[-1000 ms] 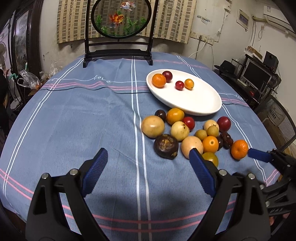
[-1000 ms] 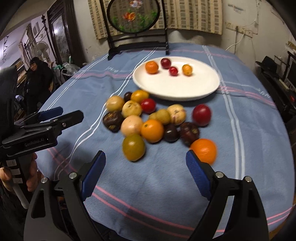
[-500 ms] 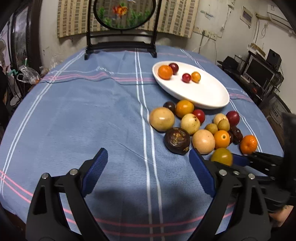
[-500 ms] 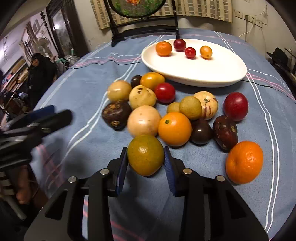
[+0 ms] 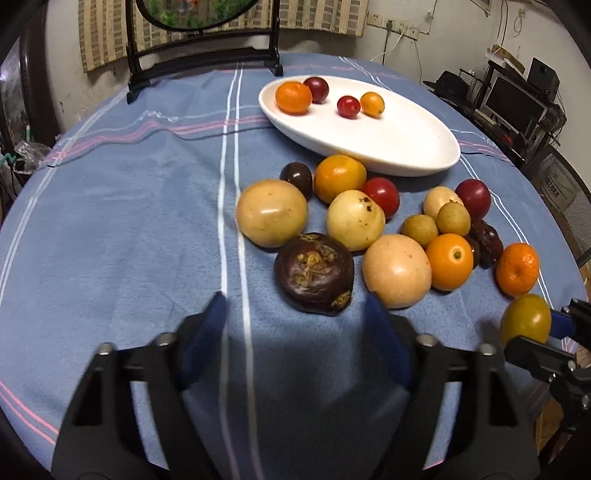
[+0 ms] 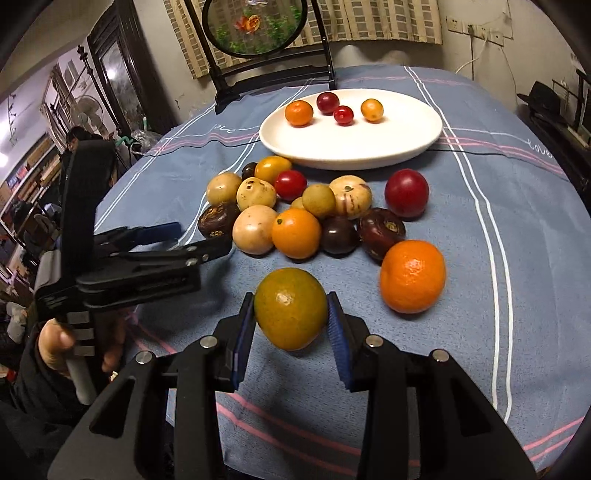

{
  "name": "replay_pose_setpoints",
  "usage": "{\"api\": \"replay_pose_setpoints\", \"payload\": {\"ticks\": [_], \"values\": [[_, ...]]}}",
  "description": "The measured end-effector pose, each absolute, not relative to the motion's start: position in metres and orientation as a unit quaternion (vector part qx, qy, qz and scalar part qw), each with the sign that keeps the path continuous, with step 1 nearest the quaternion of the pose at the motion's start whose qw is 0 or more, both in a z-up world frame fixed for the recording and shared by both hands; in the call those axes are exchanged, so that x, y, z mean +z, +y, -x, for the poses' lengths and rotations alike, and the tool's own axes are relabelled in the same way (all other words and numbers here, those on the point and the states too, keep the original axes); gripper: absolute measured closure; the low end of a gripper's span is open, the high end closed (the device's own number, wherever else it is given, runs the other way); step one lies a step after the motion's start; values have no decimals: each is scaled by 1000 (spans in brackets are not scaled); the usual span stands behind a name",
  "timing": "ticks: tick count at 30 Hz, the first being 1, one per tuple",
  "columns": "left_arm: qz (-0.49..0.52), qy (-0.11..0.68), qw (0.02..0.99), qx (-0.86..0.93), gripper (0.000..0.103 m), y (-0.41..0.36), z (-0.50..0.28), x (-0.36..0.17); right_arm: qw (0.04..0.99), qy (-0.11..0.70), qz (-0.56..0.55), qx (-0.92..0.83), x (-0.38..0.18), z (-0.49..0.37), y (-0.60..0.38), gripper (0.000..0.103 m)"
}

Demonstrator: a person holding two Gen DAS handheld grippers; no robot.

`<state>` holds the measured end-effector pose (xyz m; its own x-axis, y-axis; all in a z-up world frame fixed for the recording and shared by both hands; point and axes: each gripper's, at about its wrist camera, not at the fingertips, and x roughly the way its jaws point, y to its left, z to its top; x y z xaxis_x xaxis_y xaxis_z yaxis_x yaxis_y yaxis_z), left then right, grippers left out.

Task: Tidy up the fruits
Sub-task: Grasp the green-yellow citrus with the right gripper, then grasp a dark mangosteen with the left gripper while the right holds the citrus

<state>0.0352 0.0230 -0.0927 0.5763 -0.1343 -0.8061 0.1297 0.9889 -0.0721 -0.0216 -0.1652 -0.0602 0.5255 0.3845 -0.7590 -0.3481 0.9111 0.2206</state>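
My right gripper (image 6: 291,314) is shut on a green-yellow citrus (image 6: 290,308) and holds it a little above the blue cloth; the citrus also shows in the left wrist view (image 5: 525,319). My left gripper (image 5: 295,306) is open and empty, just in front of a dark wrinkled fruit (image 5: 314,272) and a pale round fruit (image 5: 396,270). It also shows in the right wrist view (image 6: 195,242). A pile of several mixed fruits (image 6: 295,232) lies before a white oval plate (image 6: 388,144) that holds several small fruits. An orange mandarin (image 6: 412,281) lies right of the held citrus.
A round table under a blue striped cloth (image 5: 110,221). A black framed round screen (image 6: 258,26) stands at the far edge. Monitors and shelves (image 5: 517,99) stand at the right, beyond the table. A person's hand (image 6: 70,347) holds the left gripper's handle.
My right gripper has lifted the green-yellow citrus off the cloth and drawn it back from the pile. My left gripper has moved forward toward the dark wrinkled fruit, and its jaws have narrowed.
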Motion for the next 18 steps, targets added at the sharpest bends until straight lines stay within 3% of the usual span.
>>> {"api": "replay_pose_setpoints", "payload": {"ticks": [5, 6, 8, 9, 18], "values": [[-15, 455, 888, -64, 33, 14, -47, -94, 872, 439, -34, 214, -61, 22, -171, 64], [-13, 453, 889, -65, 37, 14, -48, -93, 872, 439, -35, 215, -61, 22, -172, 64], [-16, 450, 890, -67, 56, 13, -47, -92, 871, 440, -36, 215, -61, 22, -172, 64], [-18, 449, 891, -67, 58, 14, -44, -91, 872, 439, -37, 215, -60, 22, -173, 64], [15, 425, 899, -102, 59, 24, -14, -62, 873, 434, -37, 218, -55, 19, -167, 64]]}}
